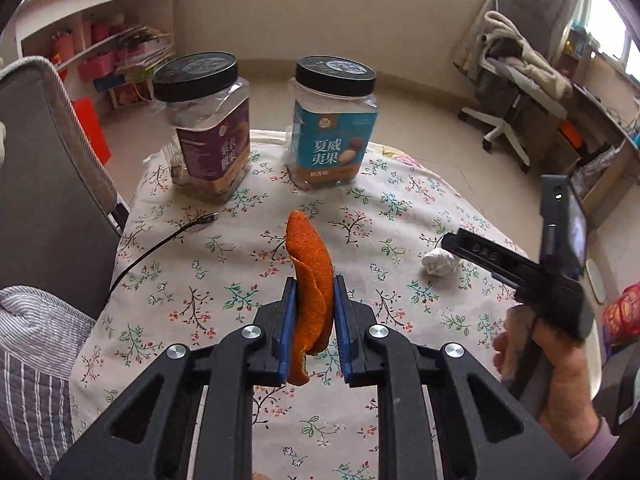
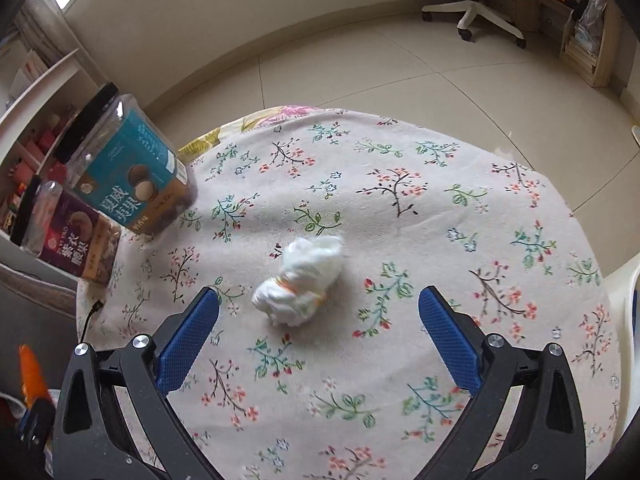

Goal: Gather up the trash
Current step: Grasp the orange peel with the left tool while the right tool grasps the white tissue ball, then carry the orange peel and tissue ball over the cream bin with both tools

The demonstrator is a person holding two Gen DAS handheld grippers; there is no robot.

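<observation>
An orange peel point(image 1: 310, 280) is clamped between the blue pads of the left gripper point(image 1: 315, 286), lifted above the floral tablecloth point(image 1: 400, 208). The right gripper point(image 2: 319, 300) is spread wide, with a crumpled white tissue point(image 2: 300, 280) lying on the cloth between its 2 fingers, untouched.

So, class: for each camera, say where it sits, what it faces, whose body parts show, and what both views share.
Left wrist: on the left tongs, looking down at the curled orange peel they grip; a hand shows.
Right wrist: on the open right tongs, facing the crumpled white tissue; no hand.
Shared: tissue, blue-labelled plastic jar, floral tablecloth.
</observation>
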